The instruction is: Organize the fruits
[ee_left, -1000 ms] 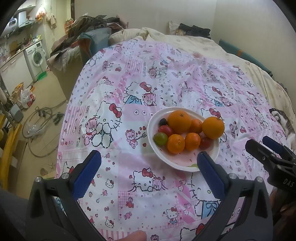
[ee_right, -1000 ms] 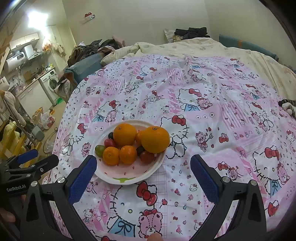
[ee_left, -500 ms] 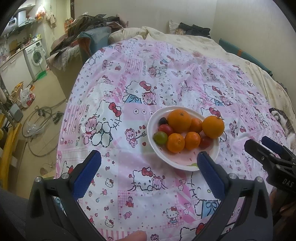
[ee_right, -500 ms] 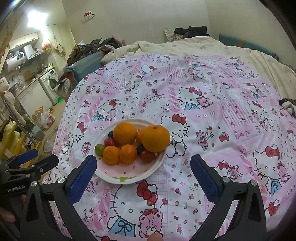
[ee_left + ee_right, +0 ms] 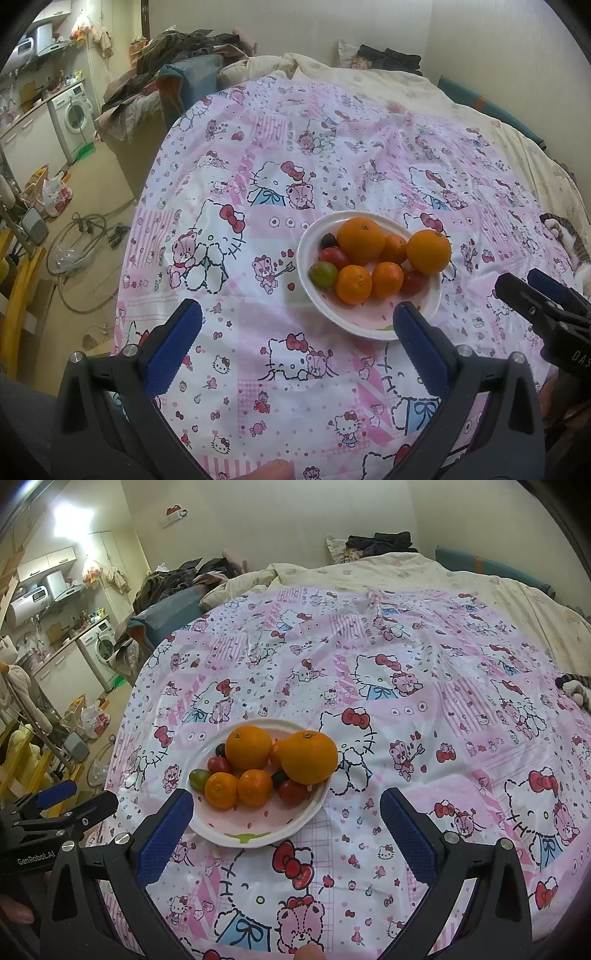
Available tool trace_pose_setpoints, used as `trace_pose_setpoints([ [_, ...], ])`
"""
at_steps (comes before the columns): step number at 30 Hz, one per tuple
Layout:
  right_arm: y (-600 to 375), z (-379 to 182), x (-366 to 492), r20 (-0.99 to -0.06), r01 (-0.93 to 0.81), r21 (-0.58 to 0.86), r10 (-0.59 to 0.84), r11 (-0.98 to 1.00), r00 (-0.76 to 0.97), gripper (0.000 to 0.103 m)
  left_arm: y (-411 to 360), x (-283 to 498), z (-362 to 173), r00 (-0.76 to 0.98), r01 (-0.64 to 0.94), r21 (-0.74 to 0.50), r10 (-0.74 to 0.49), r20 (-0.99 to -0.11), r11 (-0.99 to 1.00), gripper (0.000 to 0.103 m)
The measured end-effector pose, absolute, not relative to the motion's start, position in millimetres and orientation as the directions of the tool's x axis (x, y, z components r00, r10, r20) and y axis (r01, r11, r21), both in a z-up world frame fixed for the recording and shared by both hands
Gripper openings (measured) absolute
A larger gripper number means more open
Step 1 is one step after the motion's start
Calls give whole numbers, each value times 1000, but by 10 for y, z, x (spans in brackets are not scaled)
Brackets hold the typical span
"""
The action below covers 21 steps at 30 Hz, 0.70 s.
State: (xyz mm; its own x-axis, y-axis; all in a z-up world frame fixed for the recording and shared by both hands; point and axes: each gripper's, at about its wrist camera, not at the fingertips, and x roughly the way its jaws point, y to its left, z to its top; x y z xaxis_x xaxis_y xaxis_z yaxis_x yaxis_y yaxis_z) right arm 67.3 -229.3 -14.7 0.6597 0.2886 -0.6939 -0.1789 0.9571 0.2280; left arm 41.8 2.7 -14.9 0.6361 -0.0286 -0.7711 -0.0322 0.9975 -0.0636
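Hovering my left gripper (image 5: 295, 339) and right gripper (image 5: 286, 821), fingers spread, empty, near plate (image 5: 258, 836), oranges (image 5: 309, 757), tomatoes (image 5: 293, 791), cartoon-print sheet (image 5: 406, 657)

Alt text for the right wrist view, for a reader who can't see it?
A white plate of oranges, tangerines and small tomatoes sits on a pink cartoon-print bedspread. The open right gripper hovers just before it, empty; the left gripper shows at far left.

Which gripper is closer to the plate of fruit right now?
About even, the right perhaps slightly nearer. The right gripper has its left finger at the plate's near-left rim; the left gripper has its right finger at the near-right rim. Both are open and empty.
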Motion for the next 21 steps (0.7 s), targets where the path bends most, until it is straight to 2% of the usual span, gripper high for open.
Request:
trace_pose_setpoints([
  [21, -2237, -163, 670, -694, -203, 208, 290, 957, 658, 103, 12, 420, -127, 629, -31, -56, -24, -777, 998, 102],
])
